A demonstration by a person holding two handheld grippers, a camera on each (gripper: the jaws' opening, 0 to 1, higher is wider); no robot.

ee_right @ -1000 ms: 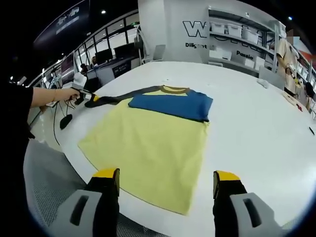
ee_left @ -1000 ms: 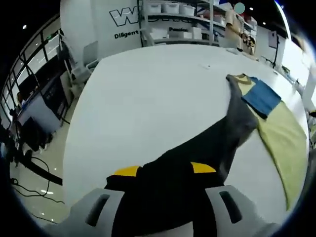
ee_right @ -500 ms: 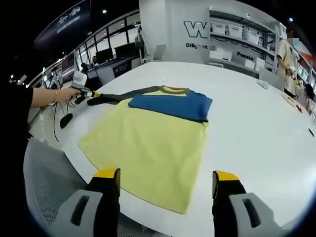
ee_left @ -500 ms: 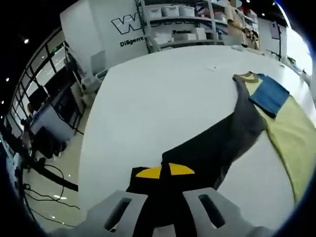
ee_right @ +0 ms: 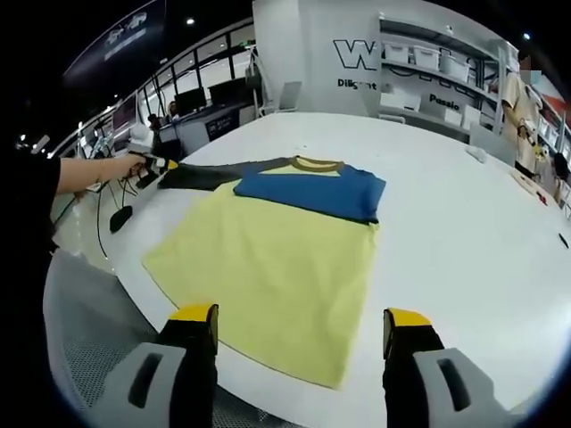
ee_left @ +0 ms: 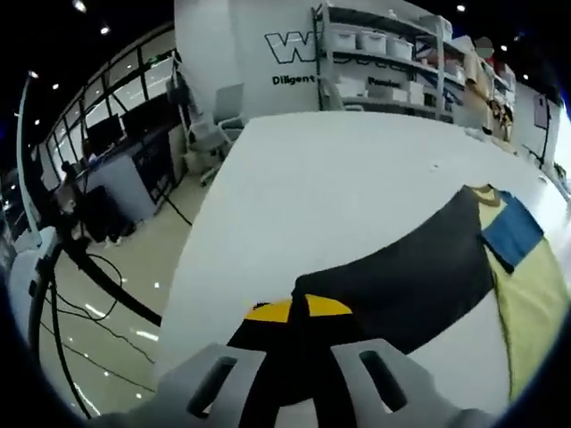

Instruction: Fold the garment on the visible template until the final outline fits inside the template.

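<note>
Right gripper (ee_right: 301, 332) hovers spread over the table's (ee_right: 464, 232) near edge. Yellow shirt (ee_right: 268, 259) lies flat mid-table, blue sleeve (ee_right: 308, 192) folded across. Left gripper (ee_left: 299, 308) pinches the dark sleeve (ee_left: 401, 276), stretched toward the far-left edge. Risk: overpulling drags the body askew.

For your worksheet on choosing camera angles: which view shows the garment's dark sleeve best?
The left gripper view: the dark sleeve runs large across the white table, its end pinched in the left gripper. The right gripper view shows it only as a thin, distant strip beside the yellow body.
</note>
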